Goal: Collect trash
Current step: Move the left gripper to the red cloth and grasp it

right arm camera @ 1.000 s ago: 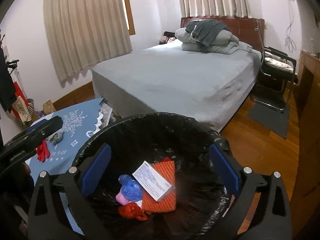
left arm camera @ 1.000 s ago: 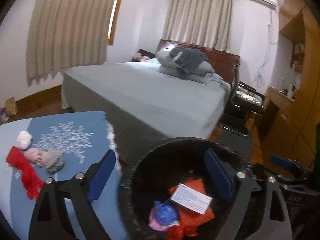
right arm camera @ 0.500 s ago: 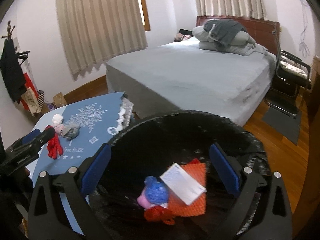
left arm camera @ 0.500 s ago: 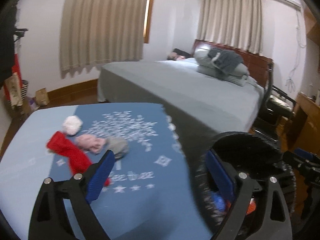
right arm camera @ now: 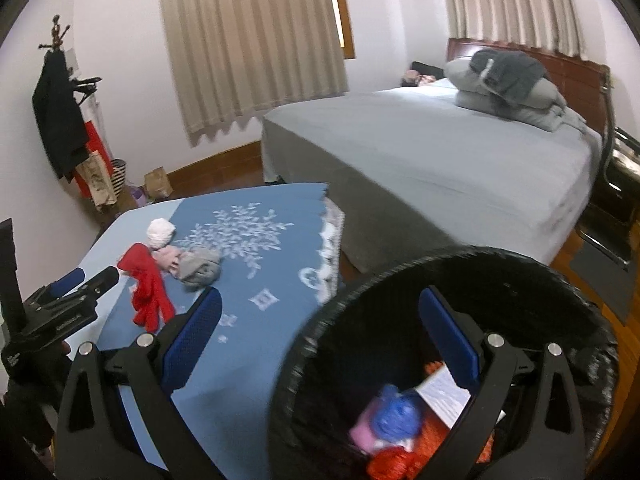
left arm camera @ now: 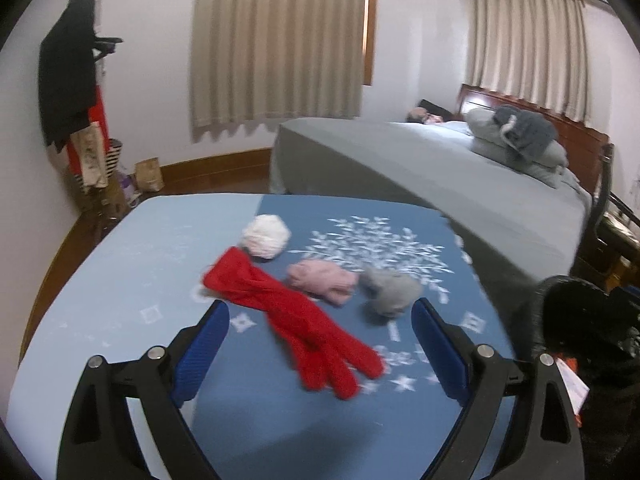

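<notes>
On the blue table (left arm camera: 120, 280) lie a red glove (left arm camera: 292, 320), a white fluffy ball (left arm camera: 266, 236), a pink crumpled piece (left arm camera: 322, 282) and a grey crumpled piece (left arm camera: 390, 292). My left gripper (left arm camera: 320, 348) hovers open just in front of the red glove, nothing between its blue pads. A black-lined trash bin (right arm camera: 460, 280) stands beside the table and holds orange, blue, pink and red scraps and a white card (right arm camera: 444, 396). My right gripper (right arm camera: 320, 336) is open over the bin's near-left rim. The left gripper (right arm camera: 72, 280) also shows in the right wrist view.
A grey bed (right arm camera: 440, 160) with folded bedding (right arm camera: 508, 84) fills the room behind the table. A coat rack (left arm camera: 76, 80) with dark clothes and bags stands at the left wall. A dark chair (right arm camera: 616, 184) is at the right, on a wooden floor.
My left gripper has swung left from over the bin to the table, now facing the red glove. The right view has also shifted left, with the bin sliding to the lower right.
</notes>
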Motion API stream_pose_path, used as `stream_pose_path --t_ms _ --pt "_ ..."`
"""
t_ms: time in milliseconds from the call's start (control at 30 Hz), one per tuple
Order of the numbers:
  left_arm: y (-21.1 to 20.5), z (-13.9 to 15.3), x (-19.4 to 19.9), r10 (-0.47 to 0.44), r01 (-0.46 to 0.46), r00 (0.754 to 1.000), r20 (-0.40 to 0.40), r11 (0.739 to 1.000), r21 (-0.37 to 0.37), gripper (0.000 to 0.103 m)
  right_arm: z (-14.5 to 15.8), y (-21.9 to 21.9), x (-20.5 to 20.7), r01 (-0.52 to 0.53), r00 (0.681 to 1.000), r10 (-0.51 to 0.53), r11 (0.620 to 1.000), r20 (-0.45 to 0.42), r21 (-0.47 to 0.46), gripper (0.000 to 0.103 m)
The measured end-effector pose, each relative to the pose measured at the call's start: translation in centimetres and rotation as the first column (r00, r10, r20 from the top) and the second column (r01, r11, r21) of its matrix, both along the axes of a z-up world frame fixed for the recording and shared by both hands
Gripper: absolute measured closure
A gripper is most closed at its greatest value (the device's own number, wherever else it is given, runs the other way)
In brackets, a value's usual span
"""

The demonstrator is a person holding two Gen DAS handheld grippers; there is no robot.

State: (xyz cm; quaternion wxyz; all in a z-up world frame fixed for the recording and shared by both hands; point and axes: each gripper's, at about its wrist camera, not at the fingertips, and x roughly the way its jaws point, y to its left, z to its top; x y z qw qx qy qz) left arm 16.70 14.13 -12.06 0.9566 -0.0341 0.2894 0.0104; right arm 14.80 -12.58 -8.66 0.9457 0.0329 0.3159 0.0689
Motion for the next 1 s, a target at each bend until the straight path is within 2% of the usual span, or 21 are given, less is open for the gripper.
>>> stream_pose_path --t_ms 133,267,500,633,867,900,933,1000 --pt "1.4 -0.9 1.3 0.026 -0.026 1.0 -0.018 1.0 -0.008 0.013 -0.2 2.1 1.7 -0.034 0.999 0.034 0.999 0.001 0.001 0.007" --pt "2.3 -2.4 3.2 0.041 -0.042 0.997 -0.059 0.999 -0.013 0.02 -0.5 3.9 3.4 -0.055 0.999 0.055 0.999 0.001 0.002 0.007" --pt "2.8 -5.0 6.5 0.029 -0.034 0.988 -0.151 0.999 -0.029 0.027 -1.7 6.0 5.8 -0.075 0.997 0.074 0.997 -0.016 -0.015 0.007" --pt "3.0 -5.5 7.3 0.024 -0.034 0.985 -0.172 0.998 -0.058 0.032 -2.3 6.7 6.9 -0.081 0.996 0.081 0.997 -0.034 -0.015 0.007" --pt "3.4 -6.6 8.5 0.008 -0.034 0.968 -0.25 0.995 -0.098 0.056 -2.9 7.9 7.9 -0.099 0.994 0.098 0.995 -0.044 -0.019 0.007" --pt "3.5 -6.7 8.5 0.012 -0.038 0.968 -0.252 0.994 -0.101 0.065 -3.0 8.1 8.1 -0.1 0.994 0.099 0.995 -0.045 -0.019 0.007" --pt "3.6 -6.7 8.5 0.013 -0.041 0.967 -0.253 0.994 -0.104 0.068 -3.0 8.3 8.2 -0.101 0.994 0.1 0.995 -0.048 -0.02 0.007" --pt "3.7 -6.7 8.3 0.015 -0.044 0.968 -0.251 0.993 -0.113 0.082 -3.2 8.6 8.4 -0.103 0.993 0.102 0.995 -0.052 -0.018 0.007"
